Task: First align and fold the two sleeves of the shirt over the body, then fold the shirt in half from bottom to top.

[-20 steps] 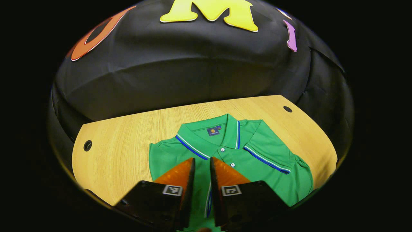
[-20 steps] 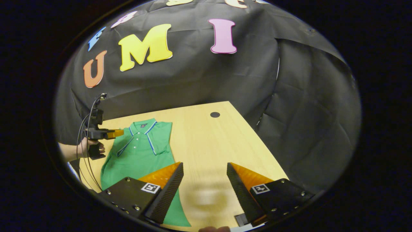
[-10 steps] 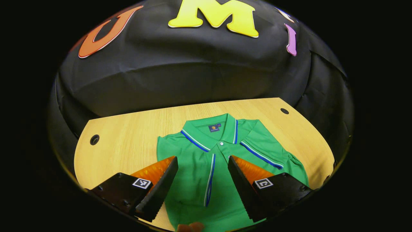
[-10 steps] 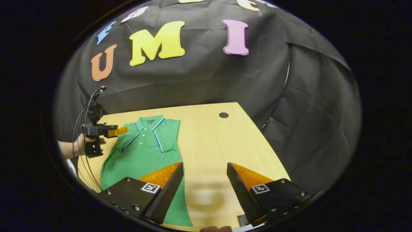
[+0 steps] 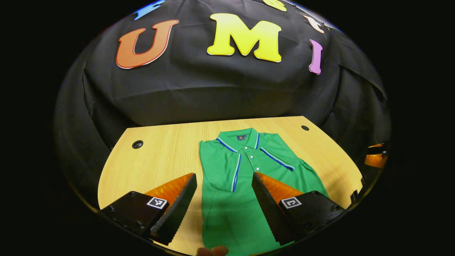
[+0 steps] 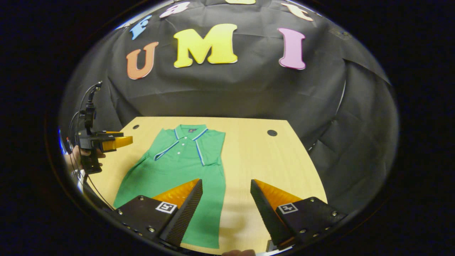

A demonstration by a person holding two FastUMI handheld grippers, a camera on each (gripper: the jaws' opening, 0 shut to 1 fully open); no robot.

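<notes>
Lying flat, shirt (image 5: 234, 199); both tools spread.

The shirt (image 5: 231, 199) is a soft knitted cloth, matt, with smooth buttons. The counter (image 5: 163, 156) is pale wood with fine straight grain and a dull finish. The tongs' fingers (image 5: 177, 209) look like hard plastic with ridged, rough inner faces.
</notes>
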